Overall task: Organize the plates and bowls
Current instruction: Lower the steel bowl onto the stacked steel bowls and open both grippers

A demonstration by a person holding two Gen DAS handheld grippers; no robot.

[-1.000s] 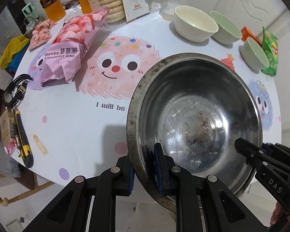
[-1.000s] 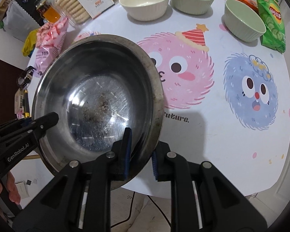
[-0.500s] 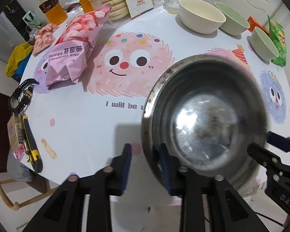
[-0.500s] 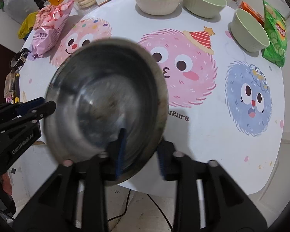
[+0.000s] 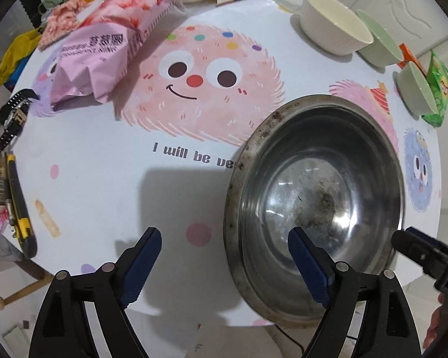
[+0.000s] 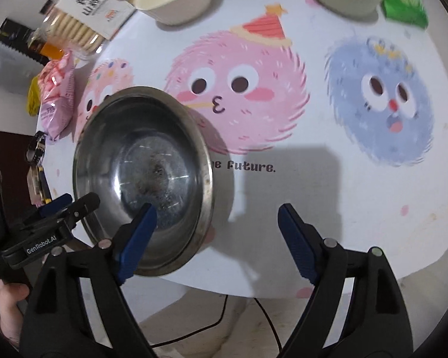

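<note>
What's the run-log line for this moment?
phase: release | steel bowl: on table near edge, free | left gripper: jaws opening | right gripper: jaws opening

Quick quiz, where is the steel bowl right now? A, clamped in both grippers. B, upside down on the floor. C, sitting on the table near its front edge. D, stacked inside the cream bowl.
C: the steel bowl rests upright on the table, no pad pressing its rim.

Silver, speckled metal bowl (image 5: 319, 197) — white tablecloth (image 5: 104, 185) with pink, blue monsters.
</note>
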